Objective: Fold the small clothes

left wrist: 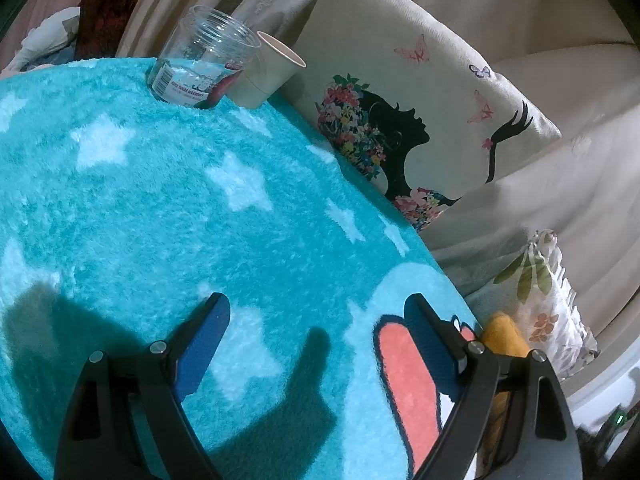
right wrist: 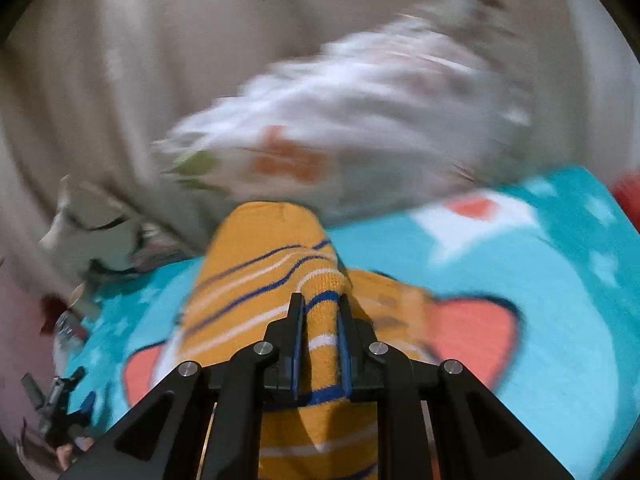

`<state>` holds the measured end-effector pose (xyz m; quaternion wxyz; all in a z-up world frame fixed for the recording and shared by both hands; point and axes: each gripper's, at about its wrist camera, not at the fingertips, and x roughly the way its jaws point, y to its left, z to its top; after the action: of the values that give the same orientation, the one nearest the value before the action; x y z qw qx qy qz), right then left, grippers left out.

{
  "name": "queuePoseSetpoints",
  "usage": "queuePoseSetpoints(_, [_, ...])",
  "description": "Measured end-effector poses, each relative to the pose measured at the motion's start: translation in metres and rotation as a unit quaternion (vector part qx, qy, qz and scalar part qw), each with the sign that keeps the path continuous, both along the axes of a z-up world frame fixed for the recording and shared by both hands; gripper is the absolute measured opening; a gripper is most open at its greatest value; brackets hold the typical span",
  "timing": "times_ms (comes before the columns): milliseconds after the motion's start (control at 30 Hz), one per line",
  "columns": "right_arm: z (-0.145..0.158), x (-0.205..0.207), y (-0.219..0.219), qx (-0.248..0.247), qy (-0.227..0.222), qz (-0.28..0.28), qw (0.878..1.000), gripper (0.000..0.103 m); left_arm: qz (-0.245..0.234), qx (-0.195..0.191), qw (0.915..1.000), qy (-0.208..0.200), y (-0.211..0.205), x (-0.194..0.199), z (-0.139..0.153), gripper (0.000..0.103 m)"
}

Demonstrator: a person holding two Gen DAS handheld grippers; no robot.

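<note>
My right gripper (right wrist: 320,300) is shut on a mustard-yellow sock (right wrist: 256,264) with blue and white stripes, pinching a fold of it just above the teal star blanket (right wrist: 560,280). A corner of the same sock (left wrist: 502,332) shows at the right of the left wrist view. My left gripper (left wrist: 316,308) is open and empty, its blue-padded fingers (left wrist: 204,344) hovering over the teal blanket (left wrist: 160,208). A white floral garment (right wrist: 360,120) lies blurred beyond the sock, and also shows in the left wrist view (left wrist: 548,300).
A clear plastic jar (left wrist: 204,60) and a beige paper cup (left wrist: 268,68) stand at the blanket's far edge. A cushion printed with a woman's silhouette (left wrist: 420,120) leans on beige sofa fabric. Dark red cloth (left wrist: 106,4) lies at the far left.
</note>
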<state>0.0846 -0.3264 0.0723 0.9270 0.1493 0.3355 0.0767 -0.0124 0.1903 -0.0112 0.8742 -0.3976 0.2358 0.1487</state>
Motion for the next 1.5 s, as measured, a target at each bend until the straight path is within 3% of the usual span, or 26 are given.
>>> queuePoseSetpoints(67, [-0.021, -0.011, -0.024, 0.011, 0.032, -0.012, 0.999, 0.017, 0.000, 0.003, 1.0000, 0.003, -0.001, 0.001, 0.000, 0.088])
queuePoseSetpoints(200, [-0.042, -0.033, -0.039, 0.026, 0.057, 0.027, 0.998, 0.019, 0.002, 0.007, 0.9999, 0.008, -0.002, 0.001, 0.000, 0.088])
queuePoseSetpoints(233, [-0.041, -0.042, -0.044, 0.033, 0.047, 0.035, 0.998, 0.028, 0.002, 0.010, 0.9999, 0.010, -0.002, 0.002, 0.000, 0.088])
queuePoseSetpoints(267, [-0.037, -0.051, -0.051, 0.043, 0.034, 0.036, 0.998, 0.047, 0.001, 0.014, 0.9998, 0.014, -0.003, 0.003, 0.000, 0.088])
queuePoseSetpoints(333, [-0.028, -0.066, -0.067, 0.070, 0.002, 0.034, 0.997, 0.074, -0.003, 0.027, 0.9992, 0.028, -0.007, 0.007, 0.002, 0.089])
queuePoseSetpoints(433, [-0.019, -0.079, -0.082, 0.090, -0.024, 0.043, 0.995, 0.075, -0.047, 0.050, 0.9959, 0.060, -0.027, 0.010, 0.011, 0.089])
queuePoseSetpoints(567, [-0.023, -0.087, -0.082, 0.092, -0.024, 0.079, 0.992, 0.075, -0.158, 0.037, 0.9865, 0.022, -0.089, 0.005, 0.033, 0.089])
queuePoseSetpoints(667, [-0.035, -0.087, -0.070, 0.104, -0.021, 0.113, 0.988, 0.076, -0.253, 0.051, 0.9660, 0.013, -0.153, 0.014, 0.048, 0.089])
queuePoseSetpoints(733, [-0.044, -0.081, -0.060, 0.114, -0.014, 0.131, 0.985, 0.077, -0.321, 0.077, 0.9439, 0.013, -0.203, 0.024, 0.052, 0.090])
queuePoseSetpoints(767, [-0.049, -0.078, -0.055, 0.118, -0.010, 0.140, 0.983, 0.078, -0.337, 0.088, 0.9372, 0.013, -0.219, 0.025, 0.052, 0.090])
queuePoseSetpoints(867, [-0.064, -0.071, -0.039, 0.130, -0.004, 0.152, 0.980, 0.077, -0.390, 0.159, 0.9067, 0.021, -0.277, 0.032, 0.047, 0.090])
queuePoseSetpoints(900, [-0.067, -0.069, -0.036, 0.139, -0.004, 0.158, 0.978, 0.075, -0.404, 0.193, 0.8937, 0.028, -0.297, 0.034, 0.044, 0.090])
queuePoseSetpoints(933, [-0.068, -0.066, -0.034, 0.148, -0.002, 0.166, 0.975, 0.059, -0.410, 0.237, 0.8797, 0.042, -0.316, 0.037, 0.039, 0.090])
queuePoseSetpoints(967, [-0.069, -0.063, -0.033, 0.154, 0.004, 0.173, 0.973, 0.041, -0.405, 0.274, 0.8702, 0.059, -0.329, 0.041, 0.036, 0.083])
queuePoseSetpoints(1000, [-0.068, -0.059, -0.032, 0.157, 0.010, 0.177, 0.972, 0.035, -0.399, 0.301, 0.8631, 0.073, -0.336, 0.045, 0.034, 0.051])
queuePoseSetpoints(1033, [-0.066, -0.057, -0.034, 0.166, 0.011, 0.180, 0.969, 0.027, -0.400, 0.314, 0.8567, 0.087, -0.339, 0.048, 0.033, 0.035])
queuePoseSetpoints(1067, [-0.065, -0.056, -0.036, 0.177, 0.011, 0.184, 0.967, 0.019, -0.399, 0.310, 0.8574, 0.099, -0.337, 0.052, 0.035, 0.026])
queuePoseSetpoints(1100, [-0.062, -0.056, -0.039, 0.201, 0.013, 0.199, 0.959, 0.016, -0.394, 0.290, 0.8666, 0.098, -0.328, 0.053, 0.042, 0.021])
queuePoseSetpoints(1167, [-0.055, -0.063, -0.044, 0.238, 0.009, 0.224, 0.945, 0.015, -0.384, 0.268, 0.8793, 0.086, -0.312, 0.046, 0.057, 0.018])
queuePoseSetpoints(1267, [-0.049, -0.085, -0.049, 0.250, -0.007, 0.249, 0.936, 0.015, -0.375, 0.247, 0.8892, 0.086, -0.294, 0.033, 0.061, 0.018])
queuePoseSetpoints(1333, [-0.054, -0.098, -0.051, 0.228, -0.006, 0.239, 0.944, 0.015, -0.378, 0.250, 0.8866, 0.093, -0.291, 0.017, 0.050, 0.018])
queuePoseSetpoints(1433, [-0.072, -0.110, -0.055, 0.134, 0.004, 0.180, 0.974, 0.017, -0.385, 0.277, 0.8739, 0.104, -0.294, 0.005, 0.033, 0.018])
queuePoseSetpoints(1500, [-0.080, -0.110, -0.066, 0.119, 0.020, 0.155, 0.981, 0.017, -0.390, 0.278, 0.8726, 0.098, -0.287, -0.007, 0.033, 0.021])
